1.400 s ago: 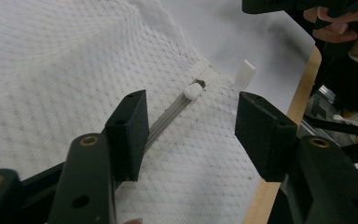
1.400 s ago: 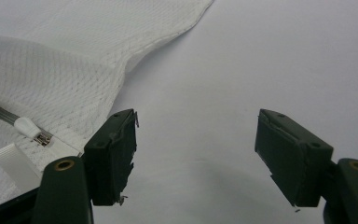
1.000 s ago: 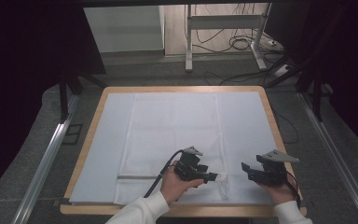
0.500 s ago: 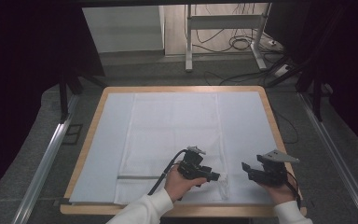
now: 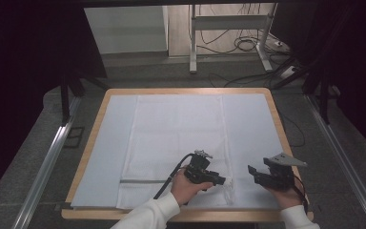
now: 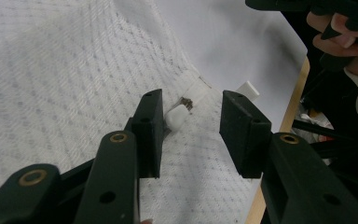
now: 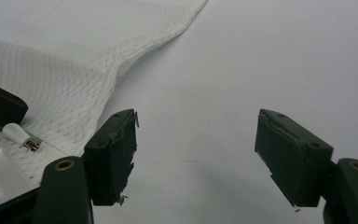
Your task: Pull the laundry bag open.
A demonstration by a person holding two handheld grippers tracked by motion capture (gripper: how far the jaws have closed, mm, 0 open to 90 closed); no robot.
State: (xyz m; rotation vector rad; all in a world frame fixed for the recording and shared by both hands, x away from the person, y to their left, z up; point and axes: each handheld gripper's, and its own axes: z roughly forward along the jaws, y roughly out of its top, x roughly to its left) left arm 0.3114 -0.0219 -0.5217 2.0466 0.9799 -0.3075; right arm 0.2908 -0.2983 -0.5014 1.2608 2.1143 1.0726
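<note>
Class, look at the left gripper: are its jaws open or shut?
Open. The left gripper has a clear gap between its jaws, with the white mesh cloth and its small zipper pull showing between them.

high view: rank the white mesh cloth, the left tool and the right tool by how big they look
1. white mesh cloth, by far the largest.
2. left tool and right tool: they look alike in size, so no ranking.

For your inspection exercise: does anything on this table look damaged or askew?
Yes. The white mesh fabric is rumpled and lifted at its near right corner, by the small white zipper pull. The right gripper has chipped pad edges.
</note>
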